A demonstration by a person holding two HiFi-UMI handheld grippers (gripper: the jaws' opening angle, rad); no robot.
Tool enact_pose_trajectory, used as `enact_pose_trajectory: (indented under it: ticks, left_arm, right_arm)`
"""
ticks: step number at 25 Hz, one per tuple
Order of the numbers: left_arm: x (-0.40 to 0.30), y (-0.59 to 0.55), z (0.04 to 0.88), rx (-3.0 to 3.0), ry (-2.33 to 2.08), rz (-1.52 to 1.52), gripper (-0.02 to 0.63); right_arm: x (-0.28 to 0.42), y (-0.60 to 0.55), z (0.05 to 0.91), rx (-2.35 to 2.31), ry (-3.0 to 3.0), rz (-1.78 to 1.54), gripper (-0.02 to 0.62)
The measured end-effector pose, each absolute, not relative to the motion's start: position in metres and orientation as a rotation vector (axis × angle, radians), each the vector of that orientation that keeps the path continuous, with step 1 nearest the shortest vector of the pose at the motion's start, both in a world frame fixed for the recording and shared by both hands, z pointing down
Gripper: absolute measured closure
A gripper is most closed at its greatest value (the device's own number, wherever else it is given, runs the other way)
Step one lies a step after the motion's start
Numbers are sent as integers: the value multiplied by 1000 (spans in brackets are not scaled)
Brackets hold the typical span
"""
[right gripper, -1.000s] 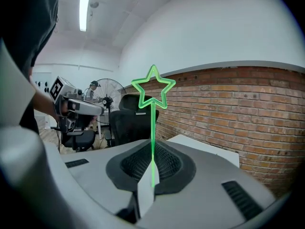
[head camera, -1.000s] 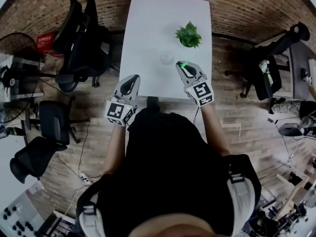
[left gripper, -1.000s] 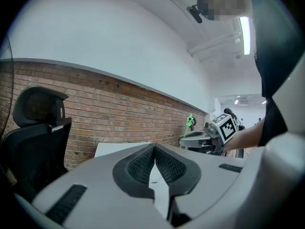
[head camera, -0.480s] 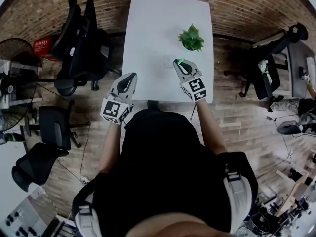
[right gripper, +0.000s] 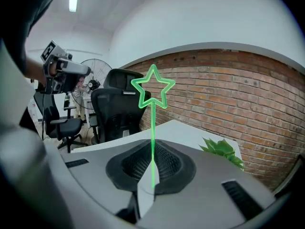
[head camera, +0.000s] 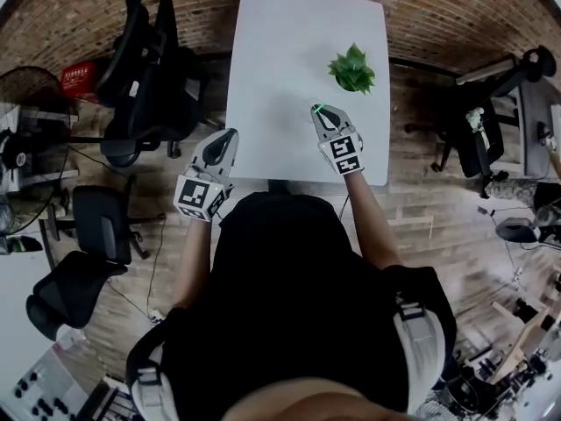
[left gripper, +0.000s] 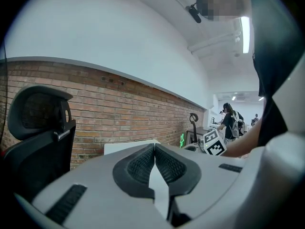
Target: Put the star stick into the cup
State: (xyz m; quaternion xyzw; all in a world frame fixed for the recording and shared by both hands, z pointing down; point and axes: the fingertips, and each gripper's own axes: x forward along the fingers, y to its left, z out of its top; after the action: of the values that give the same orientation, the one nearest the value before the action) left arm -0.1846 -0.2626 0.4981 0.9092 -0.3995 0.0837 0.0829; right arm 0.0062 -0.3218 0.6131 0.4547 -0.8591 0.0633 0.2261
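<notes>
Brick wall backs the far end of a white table [head camera: 289, 51], and almost all of that top is bare.

The pick-up is done. Your right gripper [head camera: 317, 112] is clamped on the stick [right gripper: 152, 128], its pads closed tight on the thin green shaft. The star juts out past the tips, in line with the jaws. From the head view the stick shows only as a small green glint at the gripper's nose, over the near right part of the table. Your left gripper [head camera: 230, 137] has its jaws pressed together on nothing, and it hangs off the table's near left corner, over the floor.

What is left is the whole insertion, and I cannot make out the cup in any view. It may sit under your right gripper or wash out against the white top, so find it before you lower anything.

Mind the edges on your right side:
- The plant [head camera: 352, 68] stands just beyond your right gripper, close to the table's right edge, and it also shows beside the jaws in the right gripper view.
- The front edge is near your right wrist.

The free room is to the left and toward the far end, where nothing stands. Office chairs [head camera: 149, 68] crowd the floor left of the table but are well apart from both grippers.

The shaft looks thin and light, so I would expect it to tip easily once released.
</notes>
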Motion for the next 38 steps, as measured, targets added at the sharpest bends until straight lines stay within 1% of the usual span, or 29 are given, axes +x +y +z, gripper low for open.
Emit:
enact_pose_trajectory:
  ticks: [9,15,23,29,35,38]
  left_arm:
    - [-179,-270,505,2740,-1127,292,584]
    - [-174,-273,510,2743,-1089,310,584]
    - [-175,-278,514,2745,-1070,317,584]
    - [-174,-279,519,2751,-1046,326,584]
    - [-166,-279,520,2757,-1022,324,584]
    - [-160,-280,518,2775,-1001,320,584]
  right_arm:
    - [-5,-326,644,1163,-2253,-30,583]
    - [-8,-329,660,1116,-2217,-54,581]
    - [-13,-330,671,1094,-2231,-7,575]
    - [-18,-329,674,1091,-2244,23,526]
    - [-17,-324,673,1089,-2238,28,494]
    - [-13,-324,673,1100,-2231,25,465]
